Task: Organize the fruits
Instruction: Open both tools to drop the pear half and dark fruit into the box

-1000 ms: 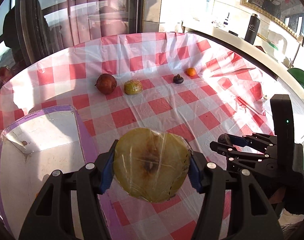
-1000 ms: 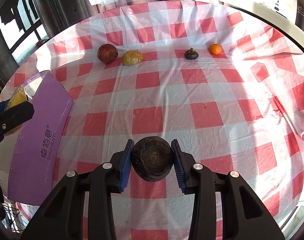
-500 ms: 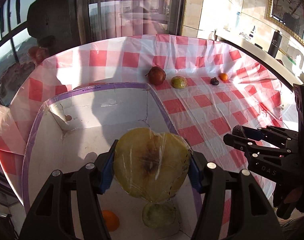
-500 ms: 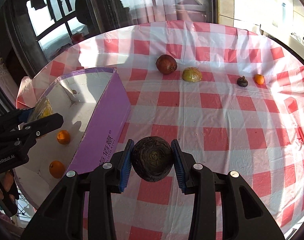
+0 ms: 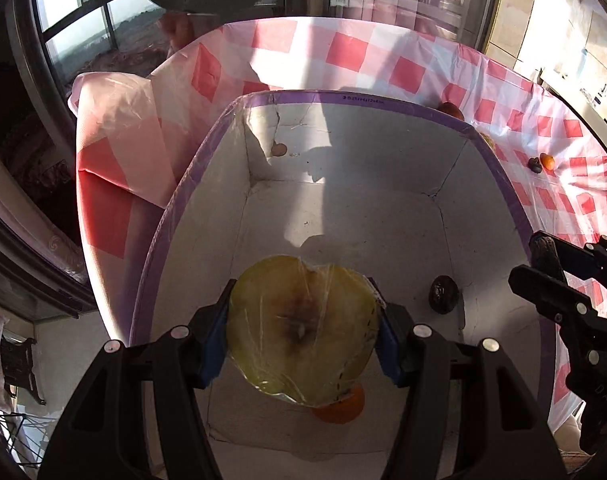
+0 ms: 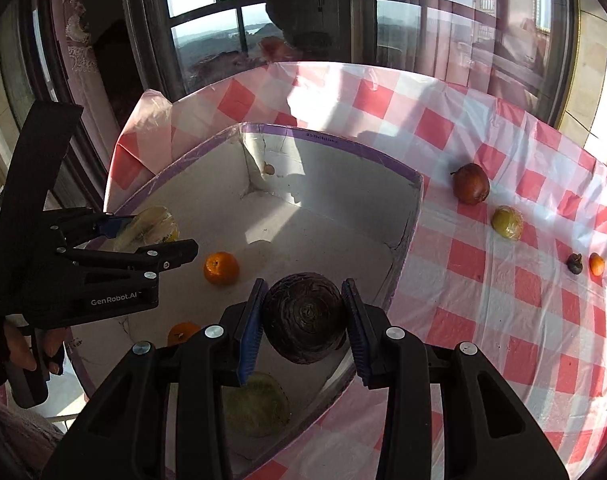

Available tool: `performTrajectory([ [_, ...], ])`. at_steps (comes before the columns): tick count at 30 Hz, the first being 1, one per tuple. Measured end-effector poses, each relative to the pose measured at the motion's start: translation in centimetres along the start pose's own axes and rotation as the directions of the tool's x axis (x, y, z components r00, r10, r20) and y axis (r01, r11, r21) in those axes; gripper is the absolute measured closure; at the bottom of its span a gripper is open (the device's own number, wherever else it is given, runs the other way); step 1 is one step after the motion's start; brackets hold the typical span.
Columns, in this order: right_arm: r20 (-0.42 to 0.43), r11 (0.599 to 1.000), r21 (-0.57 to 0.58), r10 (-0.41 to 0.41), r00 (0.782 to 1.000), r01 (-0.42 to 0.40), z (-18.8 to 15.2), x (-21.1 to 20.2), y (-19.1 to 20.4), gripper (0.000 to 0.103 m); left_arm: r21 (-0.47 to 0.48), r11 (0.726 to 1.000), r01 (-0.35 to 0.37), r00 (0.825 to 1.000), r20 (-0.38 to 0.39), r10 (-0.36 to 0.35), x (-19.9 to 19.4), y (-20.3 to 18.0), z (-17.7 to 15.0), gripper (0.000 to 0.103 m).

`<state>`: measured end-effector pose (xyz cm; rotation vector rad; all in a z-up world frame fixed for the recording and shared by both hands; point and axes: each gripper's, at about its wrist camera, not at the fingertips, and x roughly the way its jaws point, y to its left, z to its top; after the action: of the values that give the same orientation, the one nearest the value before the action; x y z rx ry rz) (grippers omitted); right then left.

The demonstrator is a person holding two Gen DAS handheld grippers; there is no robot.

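My left gripper [image 5: 303, 330] is shut on a yellow plastic-wrapped fruit half [image 5: 303, 328] and holds it over the inside of the white box with a purple rim [image 5: 367, 104]. My right gripper [image 6: 303, 318] is shut on a dark round fruit [image 6: 303, 316] above the box's near right wall [image 6: 407, 224]. Inside the box lie two oranges [image 6: 221, 268], a green fruit [image 6: 257, 404] and a small dark fruit [image 5: 443, 294]. The left gripper also shows in the right wrist view [image 6: 143, 236].
On the red-checked tablecloth [image 6: 503, 312], right of the box, lie a red-brown fruit [image 6: 470, 189], a yellow wrapped fruit [image 6: 506, 222], a small dark fruit [image 6: 574, 263] and a small orange [image 6: 596, 264]. Windows stand behind the table.
Both grippers have swung left with their fruits, from over the tablecloth to over the box. The box now fills the middle of both views.
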<state>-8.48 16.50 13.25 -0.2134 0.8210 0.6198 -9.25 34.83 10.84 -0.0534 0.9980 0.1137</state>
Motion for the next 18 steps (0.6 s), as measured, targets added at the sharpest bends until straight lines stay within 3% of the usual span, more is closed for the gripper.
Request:
performTrajectory([
  [6, -0.124, 0.992, -0.118, 0.035, 0.992, -0.05, -0.2, 3.5, 2.8, 0.065, -0.038, 0.997, -0.071, 0.994, -0.086, 0.067, 1.3, 2.3, -1.0, 0.043],
  [11, -0.255, 0.979, -0.189, 0.024, 0.967, -0.074, -0.8, 6.4, 4.6, 0.065, 0.019, 0.995, -0.097, 0.991, -0.086, 0.098, 1.4, 2.0, -1.5, 0.042],
  [18, -0.304, 0.98, -0.19, 0.005, 0.953, -0.066, -1.4, 7.3, 4.7, 0.065, 0.099, 0.989, -0.109, 0.99, -0.078, 0.117, 1.9, 1.1, -1.8, 0.042],
])
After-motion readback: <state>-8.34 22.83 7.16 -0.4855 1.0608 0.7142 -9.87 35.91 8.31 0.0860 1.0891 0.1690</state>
